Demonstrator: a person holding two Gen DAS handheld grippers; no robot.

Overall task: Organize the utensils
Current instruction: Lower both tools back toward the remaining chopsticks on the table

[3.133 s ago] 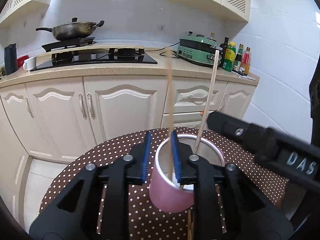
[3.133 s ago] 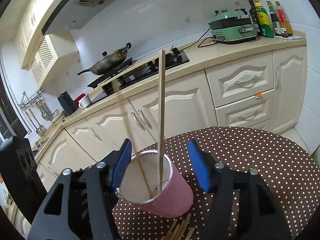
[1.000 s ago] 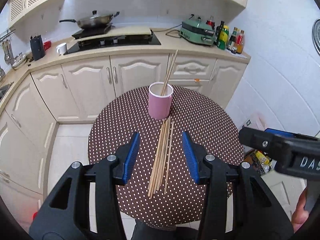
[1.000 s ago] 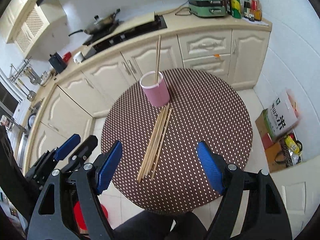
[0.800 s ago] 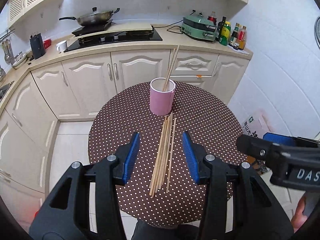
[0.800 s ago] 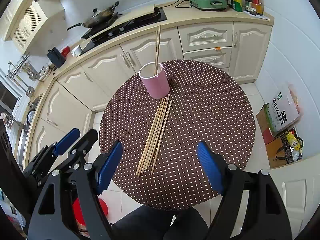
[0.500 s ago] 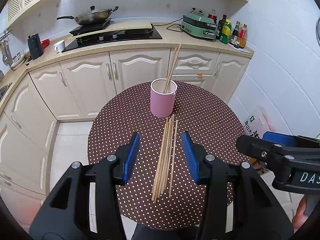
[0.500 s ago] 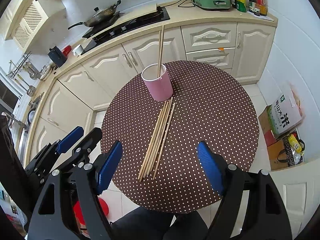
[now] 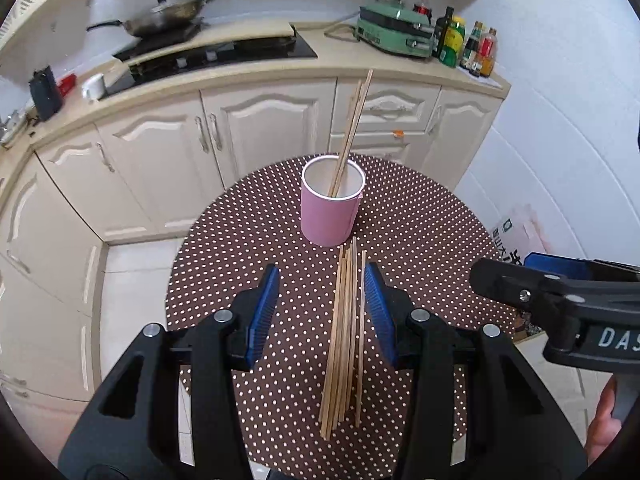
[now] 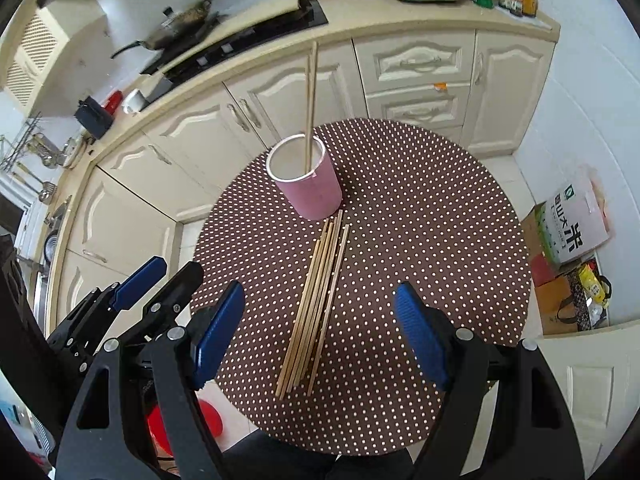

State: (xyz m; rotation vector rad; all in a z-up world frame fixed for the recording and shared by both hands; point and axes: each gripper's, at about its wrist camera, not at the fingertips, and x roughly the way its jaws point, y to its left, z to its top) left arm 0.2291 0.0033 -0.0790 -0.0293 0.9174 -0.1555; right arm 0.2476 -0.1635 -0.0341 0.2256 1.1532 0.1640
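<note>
- Both grippers have come back toward the pink cup (image 9: 331, 208) since a second ago; cup and loose pile sit larger and closer in both wrist views.
- About three seconds back both grippers were right at the cup with sticks going in; now they are pulled off it, over the near half of the table (image 9: 420, 232).
- Left gripper (image 9: 320, 312): jaws part open, nothing between the pads. Loose chopsticks (image 9: 346, 332) show between the jaws but lie flat on the table below, not gripped.
- Right gripper (image 10: 320, 336): jaws wide, empty, hovering above the near end of the same pile (image 10: 316, 308).
- Done so far: a few chopsticks in the cup (image 9: 352, 128), standing and leaning on the far rim. Looks like two or three; exact count not clear.
- Left to do: the loose pile, roughly eight or so sticks, lying side by side on the near side of the cup. Far tips are just beside the cup's base; touching or not, cannot tell.
- One stick sits slightly apart on the right edge of the pile.
- Cup is upright, on the far half of the table from the pile.
- Judgement: task early, most sticks still out of the cup.
- Likely next: lower a gripper onto the pile for another pick. Tight packing could make singling out one stick fiddly.
</note>
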